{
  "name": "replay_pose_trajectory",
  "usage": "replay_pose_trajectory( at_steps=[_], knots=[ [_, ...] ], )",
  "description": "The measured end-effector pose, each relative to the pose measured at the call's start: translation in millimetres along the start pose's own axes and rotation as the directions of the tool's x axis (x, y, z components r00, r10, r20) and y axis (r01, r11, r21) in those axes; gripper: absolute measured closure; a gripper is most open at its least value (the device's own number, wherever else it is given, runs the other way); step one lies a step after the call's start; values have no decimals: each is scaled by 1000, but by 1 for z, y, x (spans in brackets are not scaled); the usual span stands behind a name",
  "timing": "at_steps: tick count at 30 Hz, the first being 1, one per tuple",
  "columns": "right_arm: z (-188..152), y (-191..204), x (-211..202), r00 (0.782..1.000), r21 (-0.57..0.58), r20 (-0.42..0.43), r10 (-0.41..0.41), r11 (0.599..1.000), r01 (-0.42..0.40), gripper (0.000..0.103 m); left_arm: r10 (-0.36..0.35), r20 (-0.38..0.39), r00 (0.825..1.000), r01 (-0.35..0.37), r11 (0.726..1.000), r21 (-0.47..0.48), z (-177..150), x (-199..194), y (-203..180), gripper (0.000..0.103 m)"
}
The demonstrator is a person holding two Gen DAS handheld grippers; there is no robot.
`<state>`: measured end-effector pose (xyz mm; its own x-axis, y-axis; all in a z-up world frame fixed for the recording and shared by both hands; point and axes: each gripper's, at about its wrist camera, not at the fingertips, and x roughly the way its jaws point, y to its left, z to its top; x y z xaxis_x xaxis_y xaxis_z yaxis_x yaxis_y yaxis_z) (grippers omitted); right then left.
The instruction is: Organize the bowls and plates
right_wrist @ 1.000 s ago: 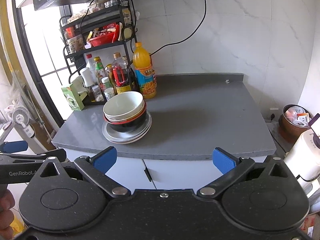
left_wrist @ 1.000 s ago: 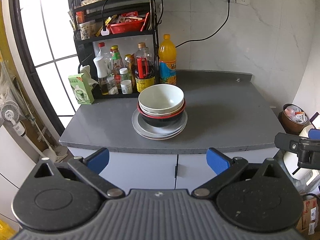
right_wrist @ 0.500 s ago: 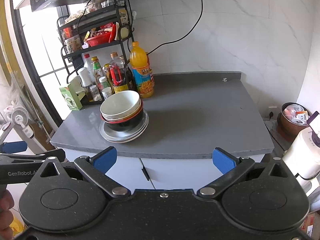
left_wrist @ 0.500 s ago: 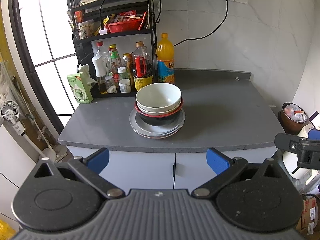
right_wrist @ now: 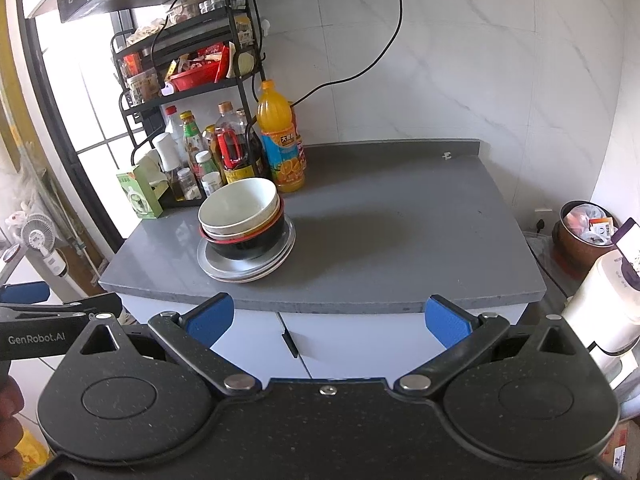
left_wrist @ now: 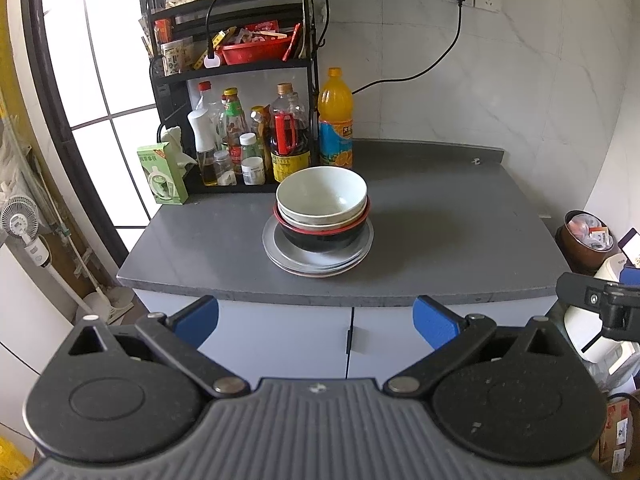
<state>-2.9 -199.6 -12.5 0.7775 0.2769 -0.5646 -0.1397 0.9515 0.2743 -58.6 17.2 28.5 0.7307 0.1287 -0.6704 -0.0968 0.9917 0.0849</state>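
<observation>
A white bowl (left_wrist: 322, 192) sits on top of the stack, nested in a second pale bowl whose rim shows just beneath it, and both rest inside a black bowl with a red rim (left_wrist: 323, 236). That black bowl stands on a short pile of grey plates (left_wrist: 318, 262). The whole stack is on the grey counter (left_wrist: 440, 232), left of its middle and toward the near edge; in the right wrist view the top bowl (right_wrist: 238, 210) leans slightly to the left.

Just behind the stack, touching nothing of it, stands an orange juice bottle (left_wrist: 335, 120), and to its left a cluster of sauce and oil bottles (left_wrist: 256, 140) fills the bottom of a black wire rack (left_wrist: 236, 64). A red basket (left_wrist: 256, 50) lies on the rack's middle shelf. A green carton (left_wrist: 162, 172) stands at the far left of the counter. The right half of the counter is bare.

The left tool (left_wrist: 316, 316) is held in front of the counter's near edge, before the white cabinet doors (left_wrist: 280, 336), its blue-padded fingers (left_wrist: 198, 318) spread wide apart with nothing between them. The right tool (right_wrist: 326, 318) is likewise held short of the counter, fingers wide apart and empty. Both are well apart from the stack.

At the far right, beside the counter, is a brown bin (left_wrist: 586, 236) holding wrappers.
</observation>
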Motion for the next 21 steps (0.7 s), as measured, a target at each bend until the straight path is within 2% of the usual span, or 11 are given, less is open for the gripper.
replay_pose_trajectory(
  at_steps=[21],
  knots=[
    [1, 3, -2, 1000, 5, 7, -4, 1000, 4, 0, -3, 2, 1000, 3, 1000, 0, 2, 1, 6, 0]
  ],
)
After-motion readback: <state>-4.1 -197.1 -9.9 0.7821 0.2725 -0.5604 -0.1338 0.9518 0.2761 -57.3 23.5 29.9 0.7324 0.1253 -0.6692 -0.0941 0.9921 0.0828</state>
